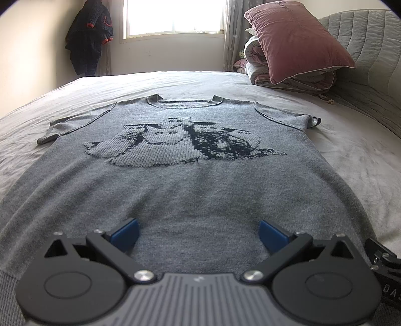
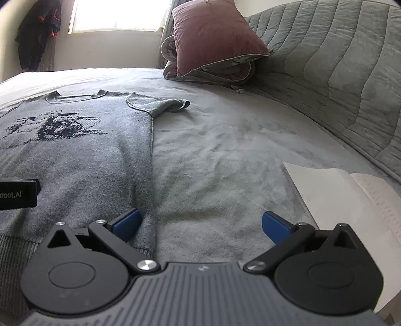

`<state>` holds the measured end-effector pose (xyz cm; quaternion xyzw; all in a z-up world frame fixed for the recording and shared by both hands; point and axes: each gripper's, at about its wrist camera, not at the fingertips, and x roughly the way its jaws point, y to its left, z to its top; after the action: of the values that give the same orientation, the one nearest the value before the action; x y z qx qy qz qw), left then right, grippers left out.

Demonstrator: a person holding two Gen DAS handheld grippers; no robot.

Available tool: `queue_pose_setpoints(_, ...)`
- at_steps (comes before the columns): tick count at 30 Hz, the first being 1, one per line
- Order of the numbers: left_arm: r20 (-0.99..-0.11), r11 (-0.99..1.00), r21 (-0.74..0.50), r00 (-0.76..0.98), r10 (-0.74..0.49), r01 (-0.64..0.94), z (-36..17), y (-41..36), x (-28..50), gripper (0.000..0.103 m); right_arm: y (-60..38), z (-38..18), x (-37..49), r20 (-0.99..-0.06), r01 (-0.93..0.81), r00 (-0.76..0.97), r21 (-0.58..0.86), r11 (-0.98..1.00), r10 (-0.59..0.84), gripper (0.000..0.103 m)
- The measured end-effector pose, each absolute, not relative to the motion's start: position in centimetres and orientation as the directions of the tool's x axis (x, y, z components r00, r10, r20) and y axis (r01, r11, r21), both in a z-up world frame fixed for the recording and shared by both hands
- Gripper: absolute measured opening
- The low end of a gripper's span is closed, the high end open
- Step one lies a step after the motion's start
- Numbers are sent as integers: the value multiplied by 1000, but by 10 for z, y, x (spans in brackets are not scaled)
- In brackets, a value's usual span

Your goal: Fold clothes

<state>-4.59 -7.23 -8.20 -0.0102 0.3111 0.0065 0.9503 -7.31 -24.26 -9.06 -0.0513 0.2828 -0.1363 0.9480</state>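
Daylight is pouring through a bright window (image 1: 175,16) in the far wall, washing out the pale grey bedsheet (image 1: 175,80). A padded grey headboard (image 2: 333,67) is running along the right, with a dusky pink pillow (image 1: 295,40) leaning on a folded quilt (image 1: 293,80). Dark clothes (image 1: 90,37) are hanging in the left corner.

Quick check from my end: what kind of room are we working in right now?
Almost certainly a bedroom. The grey knitted short-sleeved sweater lies flat on a bed with a pale grey sheet, a dusty-pink pillow sits on a rolled quilt, and a grey quilted headboard runs along one side.
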Motion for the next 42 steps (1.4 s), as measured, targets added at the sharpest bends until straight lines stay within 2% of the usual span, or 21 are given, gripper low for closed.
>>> queue_pose_setpoints(10, -592, 1000, -15, 806, 6, -18, -82, -72, -46, 103, -245, -91, -73, -526, 234, 801, -165, 958, -286, 103)
queue_pose_setpoints(15, -592, 1000, -15, 806, 6, -19, -82, -73, -46, 103, -236, -92, -75, -498, 235, 807, -222, 946, -317, 103)
queue_pose_setpoints(21, -592, 1000, -14, 806, 6, -19, -82, -73, -46, 103, -238, -92, -72, -511, 229, 802, -215, 949, -309, 102)
queue_pose_setpoints(25, -592, 1000, -15, 806, 7, -19, -82, -73, -46, 103, -261, -90, -69, -577, 244, 784, -55, 968, -231, 101)
queue_pose_setpoints(31, -592, 1000, -14, 806, 7, -19, -82, -73, -46, 103, -257, -89, -74, -556, 213, 805, -53, 976, -206, 95)
queue_pose_setpoints(37, -592, 1000, -14, 806, 7, -19, -82, -73, -46, 103, -277, -86, -75, -570, 182, 815, 85, 980, -102, 97)
queue_pose_setpoints(42, -592, 1000, -14, 806, 7, -19, -82, -73, -46, 103, -262, -83, -78, -573, 115, 816, 22, 993, -82, 96)
